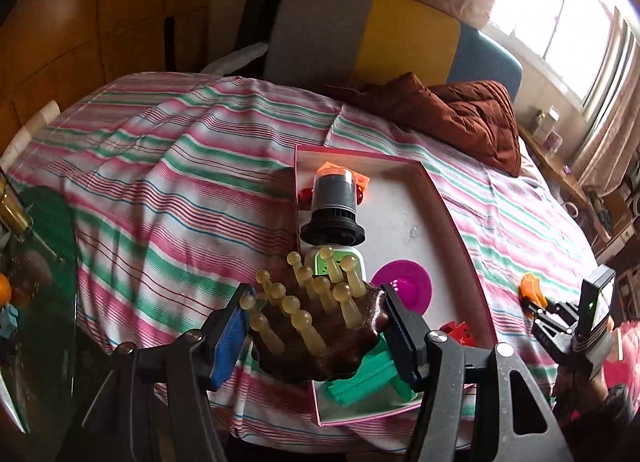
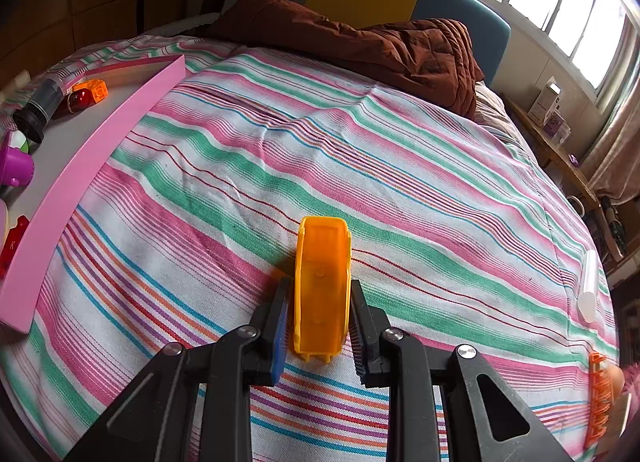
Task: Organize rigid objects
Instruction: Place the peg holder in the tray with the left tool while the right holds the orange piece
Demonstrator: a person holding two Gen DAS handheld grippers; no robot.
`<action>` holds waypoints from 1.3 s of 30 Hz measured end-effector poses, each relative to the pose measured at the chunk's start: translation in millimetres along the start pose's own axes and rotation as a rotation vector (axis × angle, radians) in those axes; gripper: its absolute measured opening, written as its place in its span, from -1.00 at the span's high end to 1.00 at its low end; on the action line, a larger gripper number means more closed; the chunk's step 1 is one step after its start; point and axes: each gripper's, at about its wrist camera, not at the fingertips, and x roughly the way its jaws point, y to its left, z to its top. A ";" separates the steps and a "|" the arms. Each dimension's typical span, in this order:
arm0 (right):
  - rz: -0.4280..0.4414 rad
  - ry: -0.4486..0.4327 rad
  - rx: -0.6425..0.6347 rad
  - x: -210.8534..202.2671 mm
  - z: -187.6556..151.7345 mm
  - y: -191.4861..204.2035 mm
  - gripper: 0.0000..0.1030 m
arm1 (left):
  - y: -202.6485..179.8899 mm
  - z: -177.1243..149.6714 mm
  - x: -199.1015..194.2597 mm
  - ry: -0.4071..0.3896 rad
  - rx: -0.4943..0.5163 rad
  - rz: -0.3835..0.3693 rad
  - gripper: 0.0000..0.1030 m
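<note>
A brown scalloped plastic base with pale yellow pegs (image 1: 316, 326) is gripped between the two fingers of the left gripper (image 1: 316, 332), above the near left corner of a shallow pink-rimmed tray (image 1: 434, 189); its pegs are tilted away and to the left, and its underside is hidden. Behind it in the tray a black and grey cylindrical piece (image 1: 334, 205) is laid with its long axis pointing away, its wide black end nearest. A green and white block (image 1: 320, 260) is partly covered by the pegs, and a green plastic piece (image 1: 360, 376) by the right finger. An orange curved plastic piece (image 2: 322, 286) is clamped edgewise by the right gripper (image 2: 320, 322) over the striped bedsheet (image 2: 400, 165), its long axis pointing away; whether it is touching the sheet cannot be told. A magenta round disc (image 1: 404, 286) is also seen in the tray.
</note>
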 end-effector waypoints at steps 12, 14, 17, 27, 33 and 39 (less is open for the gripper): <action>0.000 -0.001 -0.001 -0.2 -0.6 -0.5 0.49 | -50.8 37.1 19.0 -0.001 0.007 -0.188 -0.22; -0.001 -0.001 -0.003 -0.4 -0.9 -0.4 0.49 | -59.5 43.4 23.7 0.005 0.005 -0.207 -0.22; -0.002 -0.001 -0.005 -0.2 -0.7 -0.4 0.49 | -74.3 50.2 30.6 -0.011 0.047 -0.193 -0.22; 0.000 -0.001 0.000 -0.4 0.1 -0.8 0.49 | -80.8 64.3 98.0 0.115 0.037 -0.175 -0.22; 0.000 -0.002 0.001 -0.4 -0.1 -0.9 0.49 | -75.8 64.8 117.7 0.153 0.035 -0.156 -0.22; 0.000 -0.002 0.003 -0.6 -0.1 -0.3 0.49 | -83.8 61.9 125.3 0.149 0.096 -0.124 -0.22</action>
